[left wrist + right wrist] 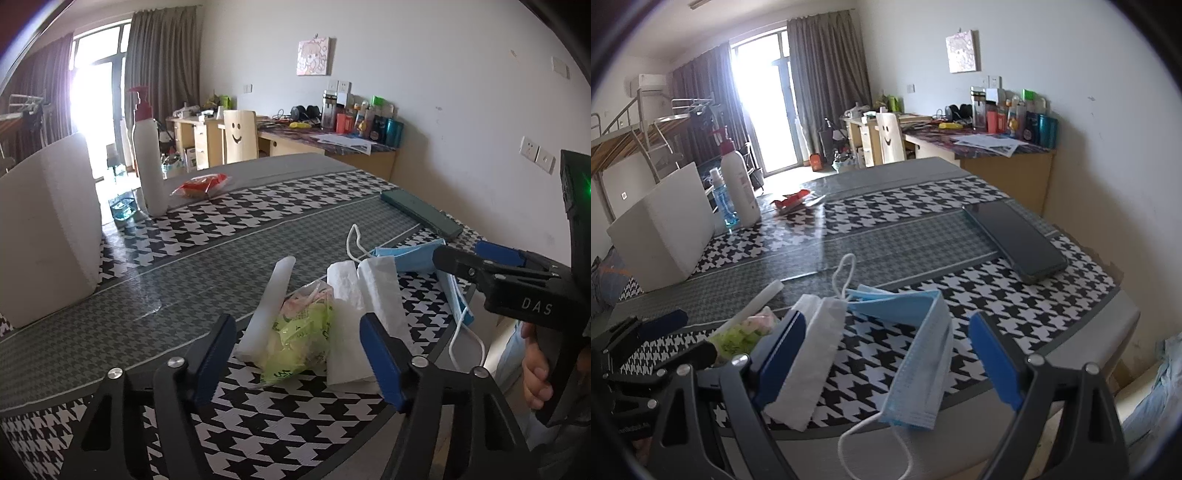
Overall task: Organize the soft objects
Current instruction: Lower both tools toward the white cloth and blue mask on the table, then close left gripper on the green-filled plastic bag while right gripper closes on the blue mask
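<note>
Left gripper (297, 354) part open, empty; green plastic bag (301, 332) and folded tissue (352, 325) lie on table (207, 254) between its fingers. Right gripper (892, 354) wide, empty, straddling blue mask (919, 354).

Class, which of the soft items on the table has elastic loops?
The light blue face mask: white ear loops hang from it; the folded white tissues have none.

Two close wrist views, shared table (258, 236) clutter

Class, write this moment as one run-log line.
left gripper: open over green packet | right gripper: open around blue mask | nothing held
</note>
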The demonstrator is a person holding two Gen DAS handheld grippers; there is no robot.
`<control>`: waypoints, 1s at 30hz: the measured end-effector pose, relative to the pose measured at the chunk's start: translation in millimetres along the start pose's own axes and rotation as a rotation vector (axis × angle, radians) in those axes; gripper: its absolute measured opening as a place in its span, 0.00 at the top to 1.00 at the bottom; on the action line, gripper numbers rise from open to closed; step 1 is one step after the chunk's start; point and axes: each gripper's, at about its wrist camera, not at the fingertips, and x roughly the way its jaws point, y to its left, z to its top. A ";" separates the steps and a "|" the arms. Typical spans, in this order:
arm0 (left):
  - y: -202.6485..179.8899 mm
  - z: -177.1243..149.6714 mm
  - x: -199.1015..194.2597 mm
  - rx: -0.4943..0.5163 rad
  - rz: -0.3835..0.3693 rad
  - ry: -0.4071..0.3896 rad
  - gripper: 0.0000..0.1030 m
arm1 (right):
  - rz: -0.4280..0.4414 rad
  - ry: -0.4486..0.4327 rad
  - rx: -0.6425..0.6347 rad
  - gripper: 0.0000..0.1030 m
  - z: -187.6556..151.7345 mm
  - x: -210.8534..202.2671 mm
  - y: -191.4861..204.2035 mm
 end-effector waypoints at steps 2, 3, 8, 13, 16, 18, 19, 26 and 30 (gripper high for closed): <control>0.0 -0.2 3.3 0.005 0.001 0.013 0.44 | -0.002 0.002 -0.001 0.10 -0.3 0.8 -2.2; 0.2 -0.5 4.4 0.006 0.001 0.017 0.47 | -0.003 0.002 -0.003 0.10 -0.6 1.2 -3.0; -0.8 -1.6 13.1 0.016 -0.006 0.048 0.55 | -0.009 0.016 0.004 0.10 -1.8 5.7 -6.7; -4.6 -3.3 23.1 0.033 -0.007 0.076 0.63 | -0.028 0.043 0.015 0.10 -5.0 14.0 -13.2; -5.6 -4.0 29.8 0.039 -0.012 0.097 0.69 | -0.046 0.073 0.025 0.10 -6.9 22.0 -17.2; -5.3 -4.5 32.8 0.038 -0.008 0.106 0.69 | -0.051 0.090 0.036 0.15 -8.9 25.9 -20.2; -4.7 -4.6 33.9 0.038 -0.007 0.110 0.69 | -0.045 0.102 0.044 0.18 -9.9 28.3 -22.5; -4.8 -6.2 39.1 0.051 0.001 0.128 0.72 | -0.036 0.163 0.079 0.54 -14.9 39.3 -31.2; -3.3 -5.5 40.0 0.040 -0.001 0.123 0.76 | -0.032 0.163 0.096 0.73 -13.6 37.2 -32.6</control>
